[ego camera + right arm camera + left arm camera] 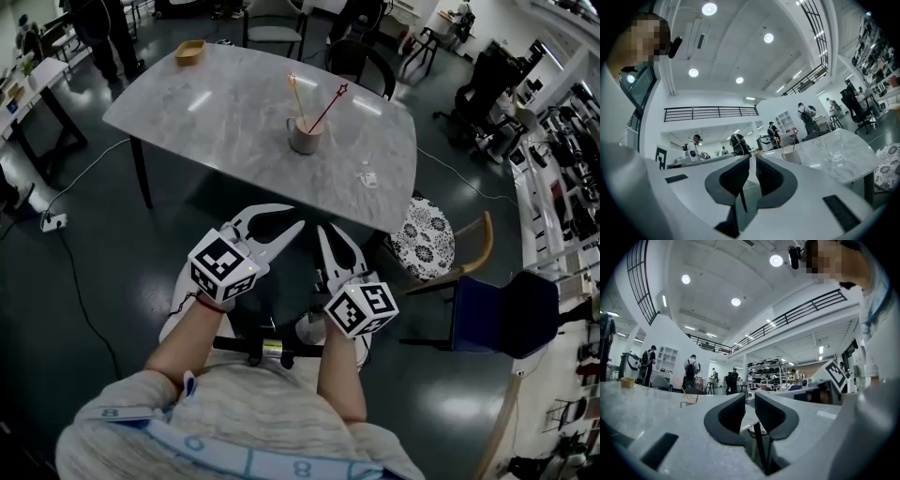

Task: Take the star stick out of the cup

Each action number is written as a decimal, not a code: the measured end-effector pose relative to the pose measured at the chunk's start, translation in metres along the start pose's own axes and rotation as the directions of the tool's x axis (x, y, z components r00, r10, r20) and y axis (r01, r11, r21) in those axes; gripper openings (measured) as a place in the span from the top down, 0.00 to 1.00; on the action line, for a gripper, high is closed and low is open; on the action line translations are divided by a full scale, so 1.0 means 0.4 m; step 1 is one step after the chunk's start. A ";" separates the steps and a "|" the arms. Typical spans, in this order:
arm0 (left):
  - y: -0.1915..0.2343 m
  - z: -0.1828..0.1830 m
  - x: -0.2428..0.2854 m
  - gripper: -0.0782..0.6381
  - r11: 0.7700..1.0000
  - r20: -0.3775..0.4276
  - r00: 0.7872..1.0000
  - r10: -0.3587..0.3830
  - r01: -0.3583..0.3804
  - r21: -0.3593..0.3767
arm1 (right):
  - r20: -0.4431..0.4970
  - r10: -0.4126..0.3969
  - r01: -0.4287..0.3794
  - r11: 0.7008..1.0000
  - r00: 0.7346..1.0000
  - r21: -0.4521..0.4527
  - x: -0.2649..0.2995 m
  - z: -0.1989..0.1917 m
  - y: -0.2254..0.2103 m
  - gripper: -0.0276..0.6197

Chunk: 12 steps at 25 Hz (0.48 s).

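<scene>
Well, both grippers hang low off the near edge of the marble surface (pixel 216 112); the left gripper (pixel 292 226) has its fingers (pixel 729 416) drawn almost together on nothing, and the right gripper (pixel 325 234) shows fingers (pixel 773 180) just as close and just as empty. Meanwhile the red star stick (pixel 328 105) leans in the cup (pixel 305 136) mid-surface, beside a pale orange stick (pixel 296 98), well apart from both grippers.

One table (pixel 216 112), one cup (pixel 305 137), one star stick (pixel 328 106), one plain stick (pixel 294 96), one bowl (pixel 189 52), perhaps one clear glass (pixel 367 176).
</scene>
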<state>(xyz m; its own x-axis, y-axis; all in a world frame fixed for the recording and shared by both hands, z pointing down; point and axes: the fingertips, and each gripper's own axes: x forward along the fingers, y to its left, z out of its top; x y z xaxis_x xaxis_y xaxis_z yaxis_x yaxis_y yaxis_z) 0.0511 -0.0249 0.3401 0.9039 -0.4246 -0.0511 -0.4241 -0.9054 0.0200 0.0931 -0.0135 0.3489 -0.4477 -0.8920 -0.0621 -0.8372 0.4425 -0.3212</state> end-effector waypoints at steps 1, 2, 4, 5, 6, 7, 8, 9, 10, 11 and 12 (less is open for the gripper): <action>0.020 0.001 0.009 0.79 1.000 -0.001 1.000 0.005 -0.005 0.001 | -0.002 0.003 -0.003 1.000 1.000 -0.001 0.021 0.004 -0.010 0.94; 0.039 0.001 0.018 0.79 1.000 -0.002 1.000 0.009 -0.009 0.002 | -0.003 0.005 -0.005 1.000 1.000 -0.003 0.041 0.007 -0.020 0.94; 0.076 0.001 0.037 0.79 1.000 -0.004 1.000 0.019 -0.019 0.005 | -0.008 0.011 -0.011 1.000 1.000 -0.007 0.080 0.013 -0.041 0.94; 0.093 0.000 0.047 0.79 1.000 -0.006 1.000 0.025 -0.025 0.005 | -0.011 0.014 -0.014 1.000 1.000 -0.009 0.098 0.016 -0.053 0.94; 0.111 0.000 0.057 0.79 1.000 -0.008 1.000 0.030 -0.030 0.006 | -0.014 0.016 -0.016 1.000 1.000 -0.010 0.116 0.019 -0.065 0.94; 0.130 0.000 0.066 0.79 0.999 -0.009 0.999 0.036 -0.036 0.007 | -0.016 0.017 -0.017 1.000 1.000 -0.011 0.135 0.022 -0.076 0.94; 0.149 0.001 0.074 0.79 0.999 -0.009 0.999 0.042 -0.042 0.007 | -0.018 0.018 -0.018 1.000 1.000 -0.012 0.153 0.026 -0.087 0.94; 0.169 0.003 0.082 0.79 0.999 -0.008 0.999 0.050 -0.050 0.007 | -0.019 0.019 -0.019 1.000 1.000 -0.013 0.171 0.031 -0.097 0.94; 0.187 0.004 0.090 0.79 0.998 -0.007 0.998 0.059 -0.059 0.006 | -0.021 0.019 -0.020 1.000 1.000 -0.013 0.188 0.034 -0.107 0.94; 0.204 0.004 0.098 0.79 0.998 -0.006 0.998 0.068 -0.068 0.005 | -0.023 0.019 -0.020 1.000 1.000 -0.013 0.202 0.037 -0.118 0.94; 0.220 0.004 0.106 0.79 0.997 -0.006 0.997 0.077 -0.077 0.003 | -0.025 0.019 -0.020 1.000 1.000 -0.012 0.216 0.039 -0.129 0.94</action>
<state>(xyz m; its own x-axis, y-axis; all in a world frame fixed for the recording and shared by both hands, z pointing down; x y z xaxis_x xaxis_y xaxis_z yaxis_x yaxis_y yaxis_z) 0.0522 -0.1226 0.3383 0.8689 -0.4930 -0.0437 -0.4926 -0.8700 0.0208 0.1025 -0.1146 0.3455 -0.4715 -0.8807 -0.0450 -0.8319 0.4612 -0.3088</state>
